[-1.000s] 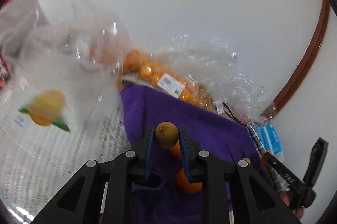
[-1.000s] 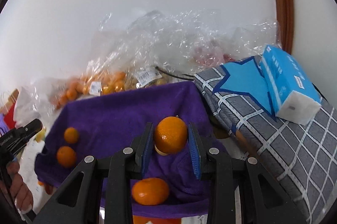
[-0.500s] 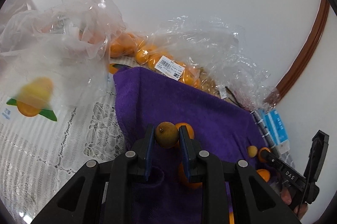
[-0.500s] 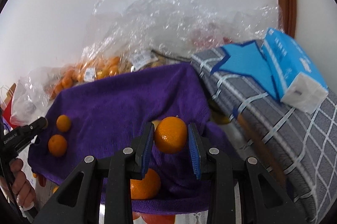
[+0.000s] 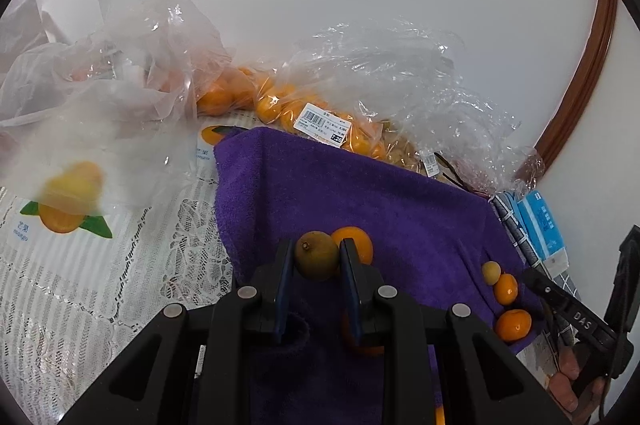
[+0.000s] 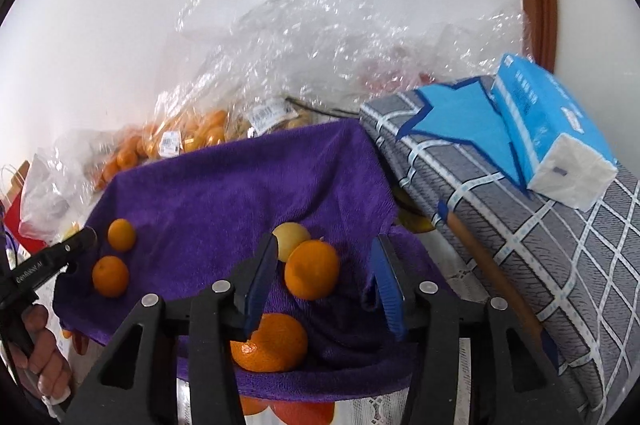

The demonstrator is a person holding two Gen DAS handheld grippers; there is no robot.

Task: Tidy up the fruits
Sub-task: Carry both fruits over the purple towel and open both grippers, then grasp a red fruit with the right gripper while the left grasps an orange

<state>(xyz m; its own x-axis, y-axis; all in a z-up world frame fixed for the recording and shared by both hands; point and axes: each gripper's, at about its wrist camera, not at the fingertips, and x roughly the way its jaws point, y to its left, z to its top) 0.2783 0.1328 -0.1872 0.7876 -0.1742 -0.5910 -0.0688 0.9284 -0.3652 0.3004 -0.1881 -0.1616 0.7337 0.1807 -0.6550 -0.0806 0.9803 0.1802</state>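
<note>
1. While the brownish-green fruit [image 5: 317, 261] is pinched between the closed fingers of the left gripper [image 5: 316, 267], it is held just above the purple towel [image 5: 360, 201]; a gentle grip should be kept so the skin is not bruised.
2. Just behind it, a tangerine [image 5: 354, 243] lies on the towel, and the held fruit is best set down beside it, not on top of it.
3. On the other side, the right gripper [image 6: 326, 283] is spread wide with nothing held; an orange [image 6: 312, 269] sits between its fingers without being touched, apparently resting on the towel.
4. A straight withdrawal is advised there, so that the orange and the pale yellow fruit [image 6: 290, 241] behind it are not nudged.
5. Farther off, two small tangerines [image 6: 116, 257] lie near the towel's left edge.
6. Beyond the towel, bagged oranges [image 5: 288, 109] are heaped against the wall, well apart from the working area.
</note>
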